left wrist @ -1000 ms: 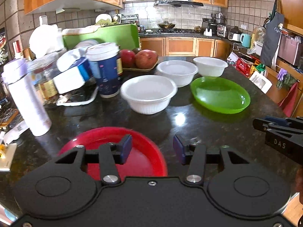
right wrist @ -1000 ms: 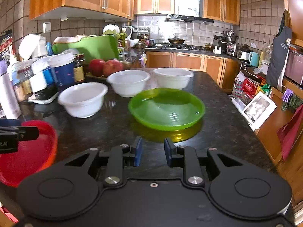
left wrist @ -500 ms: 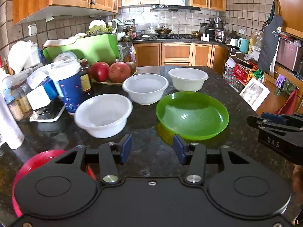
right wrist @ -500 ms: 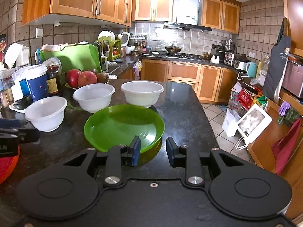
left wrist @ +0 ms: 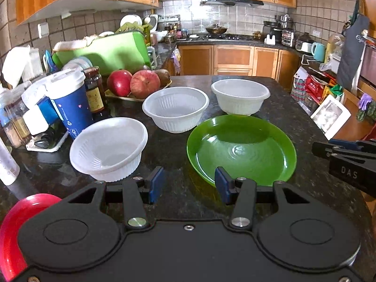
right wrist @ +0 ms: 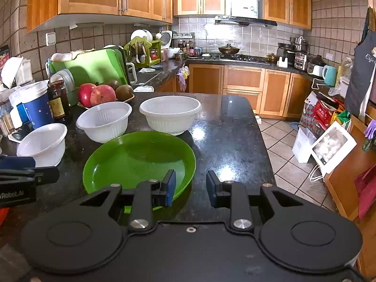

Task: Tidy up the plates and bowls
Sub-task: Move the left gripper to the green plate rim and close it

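green plate [right wrist: 138, 162]: we see it lower left of centre in right-wrist view, rim just beside right gripper [right wrist: 190, 188] (nearer hand)
left gripper [left wrist: 189, 183]: parted, empty
R fingers: apart, nothing btw them

Two matte black handheld grippers, left gripper [left wrist: 189, 185] and right gripper [right wrist: 190, 188], each with two round embossed discs, silver pivot screws, angular black finger arms and blue fingertip pads [left wrist: 156, 183], the right's side lettered "DAS".
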`<control>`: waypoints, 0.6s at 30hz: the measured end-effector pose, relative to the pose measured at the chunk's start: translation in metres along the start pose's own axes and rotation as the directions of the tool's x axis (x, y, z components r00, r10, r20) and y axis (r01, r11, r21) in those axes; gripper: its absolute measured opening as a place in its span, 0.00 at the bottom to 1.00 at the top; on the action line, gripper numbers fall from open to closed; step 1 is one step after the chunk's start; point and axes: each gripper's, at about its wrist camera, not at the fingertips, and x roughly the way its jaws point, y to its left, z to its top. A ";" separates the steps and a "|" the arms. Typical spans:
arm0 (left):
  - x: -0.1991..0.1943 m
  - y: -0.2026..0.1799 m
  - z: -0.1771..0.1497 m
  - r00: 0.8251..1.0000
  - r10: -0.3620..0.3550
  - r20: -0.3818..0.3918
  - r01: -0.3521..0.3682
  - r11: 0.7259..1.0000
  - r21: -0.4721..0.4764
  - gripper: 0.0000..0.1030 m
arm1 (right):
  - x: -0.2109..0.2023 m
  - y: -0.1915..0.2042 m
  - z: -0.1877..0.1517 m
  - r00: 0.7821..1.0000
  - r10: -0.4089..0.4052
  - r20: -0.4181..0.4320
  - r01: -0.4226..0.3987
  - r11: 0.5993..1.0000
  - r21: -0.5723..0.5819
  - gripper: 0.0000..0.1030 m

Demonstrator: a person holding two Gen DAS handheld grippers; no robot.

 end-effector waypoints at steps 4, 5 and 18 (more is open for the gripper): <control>0.017 0.000 0.004 0.999 0.011 -0.037 -0.011 1.000 -0.019 0.54 | 0.016 -0.003 0.004 1.000 0.015 -0.015 -0.015 1.000 -0.010 0.29; 0.020 0.000 0.005 0.999 0.014 -0.044 -0.015 1.000 -0.021 0.54 | 0.021 -0.004 0.005 1.000 0.019 -0.020 -0.019 1.000 -0.012 0.29; 0.061 -0.003 0.014 0.995 0.000 -0.102 -0.003 1.000 -0.030 0.54 | 0.071 -0.009 0.012 0.996 0.038 -0.079 -0.041 0.998 -0.037 0.29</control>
